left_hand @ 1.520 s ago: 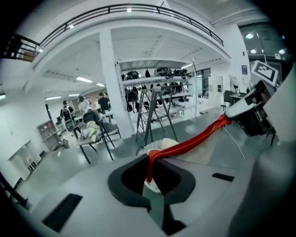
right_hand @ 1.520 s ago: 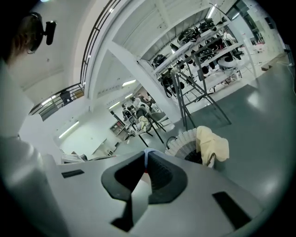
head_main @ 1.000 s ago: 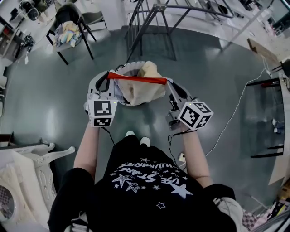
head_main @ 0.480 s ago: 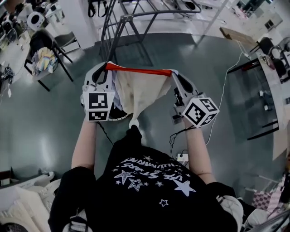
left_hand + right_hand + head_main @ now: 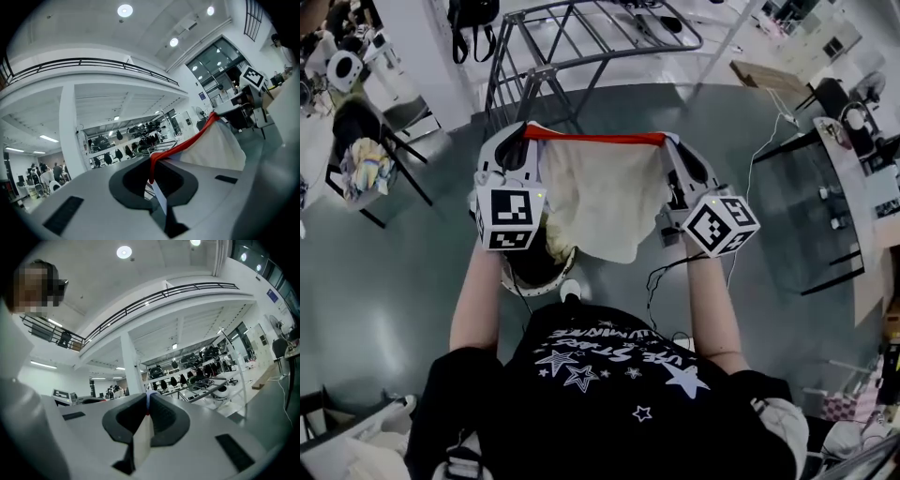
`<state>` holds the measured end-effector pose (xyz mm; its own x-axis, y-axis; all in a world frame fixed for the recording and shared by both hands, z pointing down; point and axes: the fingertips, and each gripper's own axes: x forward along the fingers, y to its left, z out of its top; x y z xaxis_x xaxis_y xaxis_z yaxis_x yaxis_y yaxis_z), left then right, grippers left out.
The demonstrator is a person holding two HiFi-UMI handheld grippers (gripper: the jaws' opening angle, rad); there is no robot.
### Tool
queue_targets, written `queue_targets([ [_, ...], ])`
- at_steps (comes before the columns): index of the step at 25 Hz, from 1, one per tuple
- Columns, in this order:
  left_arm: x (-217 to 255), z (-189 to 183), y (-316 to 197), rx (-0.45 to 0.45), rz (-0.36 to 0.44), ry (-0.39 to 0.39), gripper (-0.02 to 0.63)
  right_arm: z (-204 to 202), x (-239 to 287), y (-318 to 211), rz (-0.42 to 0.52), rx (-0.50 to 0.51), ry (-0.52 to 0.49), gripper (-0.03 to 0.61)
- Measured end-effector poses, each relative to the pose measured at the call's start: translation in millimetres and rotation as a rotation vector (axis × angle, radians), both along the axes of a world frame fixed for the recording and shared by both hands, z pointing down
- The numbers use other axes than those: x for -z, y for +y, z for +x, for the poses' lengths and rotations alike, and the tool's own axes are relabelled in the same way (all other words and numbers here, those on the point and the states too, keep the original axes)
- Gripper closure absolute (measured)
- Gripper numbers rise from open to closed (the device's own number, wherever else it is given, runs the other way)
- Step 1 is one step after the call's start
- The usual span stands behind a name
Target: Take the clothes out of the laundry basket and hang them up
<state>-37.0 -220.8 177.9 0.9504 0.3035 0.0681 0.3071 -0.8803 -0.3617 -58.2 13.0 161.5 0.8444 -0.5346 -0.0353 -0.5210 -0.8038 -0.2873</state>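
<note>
Cream garment (image 5: pixel 602 202), red band (image 5: pixel 595 139) along top edge, held spread in air in front of person; cloth hangs from band. Left claw (image 5: pixel 523 133) clamped on band's left end, right claw (image 5: pixel 668 141) clamped on right end; band taut between. Laundry basket (image 5: pixel 525 284) on floor below, by person's feet, partly behind left claw. Metal drying rack (image 5: pixel 581 42) far side. Chair (image 5: pixel 356 117) with clothes far left.

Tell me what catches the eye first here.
A cream garment with a red band hangs stretched between the left gripper and right gripper, both shut on its top corners, centre of the head view. Beyond it stands a grey metal rack; the white laundry basket sits below by the person's feet.
</note>
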Motion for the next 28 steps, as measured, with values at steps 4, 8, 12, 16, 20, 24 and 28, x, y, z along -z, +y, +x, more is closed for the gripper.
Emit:
queue_targets([
  [4,5,33,-17,-0.006,0.005,-0.014,0.58,36,10,-16,-0.007,-0.015,0.0,0.555],
  [8,0,50,-24,0.002,0.004,-0.018,0.58,51,-2,-22,-0.012,-0.022,-0.009,0.555],
  [12,-7,64,-24,0.009,0.013,-0.021,0.58,70,-15,-20,0.001,-0.02,-0.025,0.555],
  [16,-14,83,-19,0.041,0.04,-0.041,0.58,99,-22,-12,0.019,0.01,-0.035,0.555],
  [20,-27,115,-17,0.103,0.079,-0.056,0.578,147,-36,-11,0.025,0.073,-0.032,0.555],
  [24,-32,155,-18,0.205,0.121,-0.06,0.578,214,-45,-15,0.03,0.178,-0.013,0.555],
  [28,-24,204,-5,0.33,0.156,-0.078,0.578,285,-37,-7,0.038,0.306,-0.006,0.555],
])
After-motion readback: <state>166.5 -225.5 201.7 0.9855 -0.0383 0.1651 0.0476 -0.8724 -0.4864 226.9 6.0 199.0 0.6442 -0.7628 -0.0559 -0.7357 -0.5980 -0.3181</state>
